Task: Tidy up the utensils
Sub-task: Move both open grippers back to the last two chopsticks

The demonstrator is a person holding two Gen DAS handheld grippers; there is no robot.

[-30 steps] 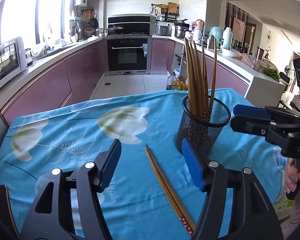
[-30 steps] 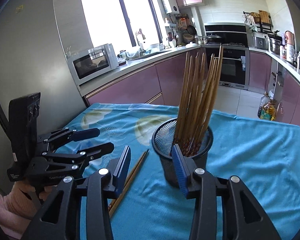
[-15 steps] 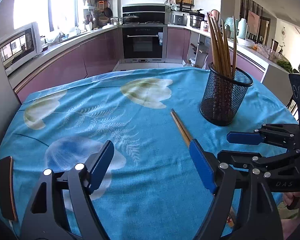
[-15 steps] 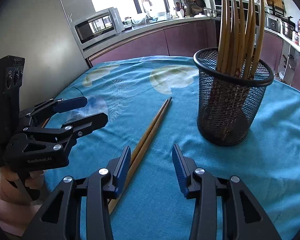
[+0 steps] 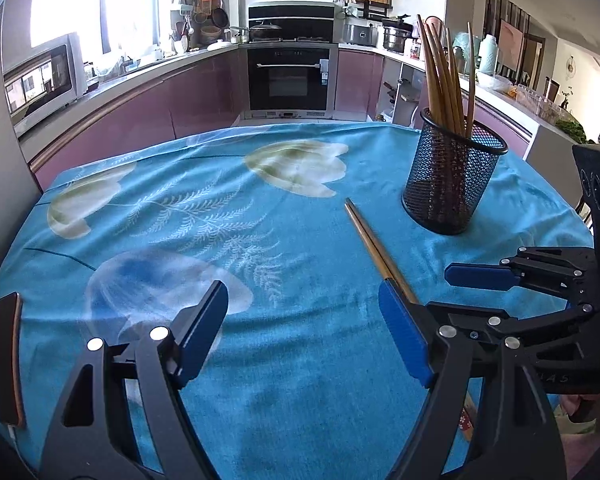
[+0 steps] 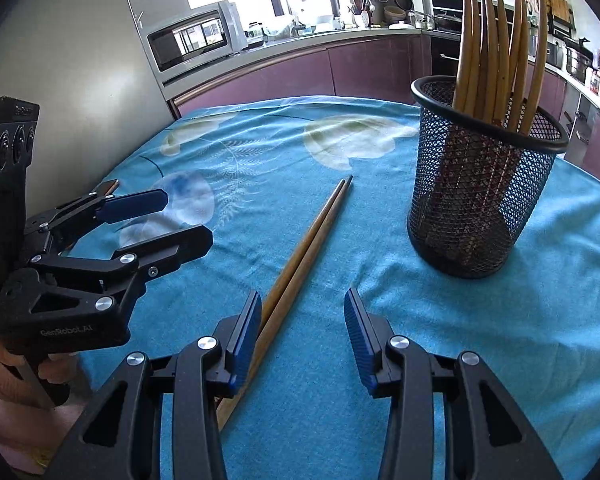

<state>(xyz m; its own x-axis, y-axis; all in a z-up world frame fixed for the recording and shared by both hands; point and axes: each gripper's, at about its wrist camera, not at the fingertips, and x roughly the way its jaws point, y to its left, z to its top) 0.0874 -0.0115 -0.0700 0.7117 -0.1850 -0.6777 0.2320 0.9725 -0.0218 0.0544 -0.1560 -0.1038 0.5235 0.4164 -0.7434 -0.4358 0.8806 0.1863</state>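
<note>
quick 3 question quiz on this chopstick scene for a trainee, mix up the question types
1. True or false: the pair of loose chopsticks lies flat on the blue tablecloth, outside the mesh holder.
2. Multiple choice: what is between the pads of the right gripper? A) one chopstick B) nothing C) the holder's rim
3. Fill in: the chopsticks in the holder stand ____.

Key
1. True. The pair lies beside the holder, apart from it.
2. B. The jaws are open, and the pair passes by its left pad, ungripped. The left gripper is also open and empty.
3. Upright, leaning slightly.
</note>
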